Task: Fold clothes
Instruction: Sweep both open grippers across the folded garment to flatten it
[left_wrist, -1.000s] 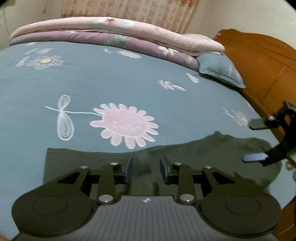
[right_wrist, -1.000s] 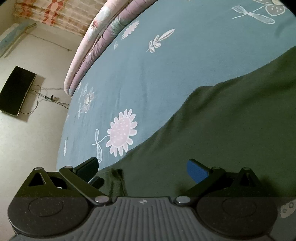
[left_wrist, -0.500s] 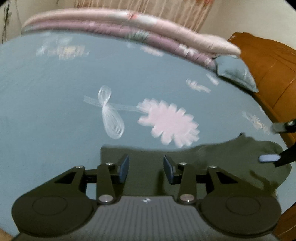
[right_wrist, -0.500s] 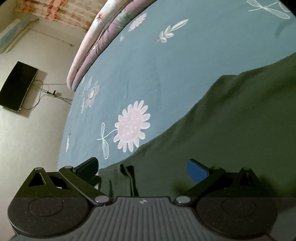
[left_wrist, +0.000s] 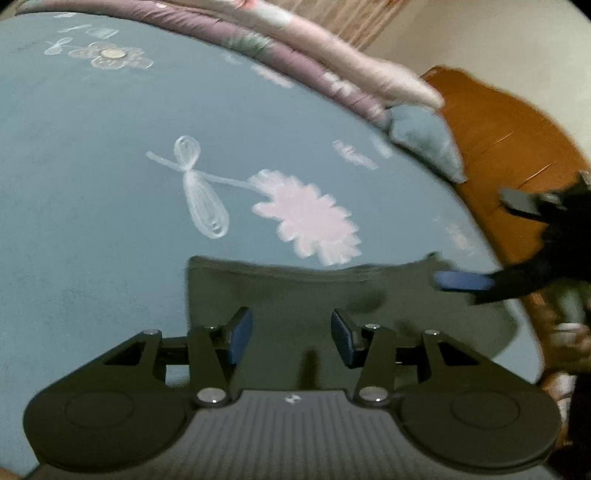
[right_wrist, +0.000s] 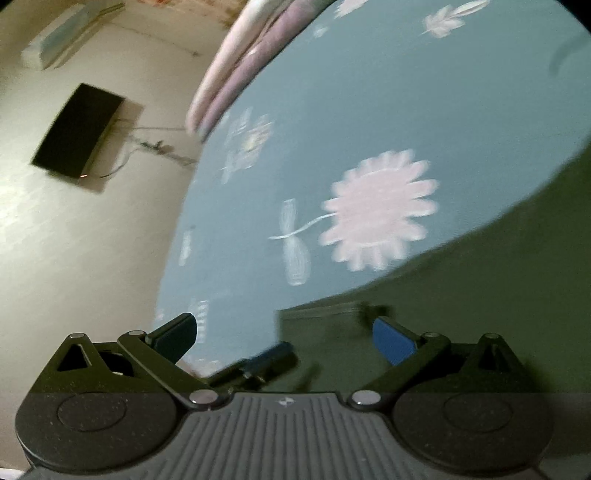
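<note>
Dark olive-green cloth garment (left_wrist: 332, 295) lies flat on the teal flowered bedsheet (left_wrist: 92, 221), just beyond the left gripper (left_wrist: 291, 338), whose jaws are opening, empty; right gripper (right_wrist: 284, 338) gapes wide over its corner. No readable writing.

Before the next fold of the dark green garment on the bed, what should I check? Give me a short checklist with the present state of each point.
1. Dark green cloth garment lies on the teal flowered bedsheet: ok.
2. Its far edge lies straight: ok.
3. Left hand-held gripper is free of cloth: ok, its jaws are opening with nothing pinched between them.
4. Right hand-held gripper is open and empty: ok, jaws wide apart.
5. The two hand-held grippers keep apart: not ok, the left one's finger shows just under the right one.
6. The garment is flat, without wrinkles: cannot tell, the pictures are blurred.
</note>
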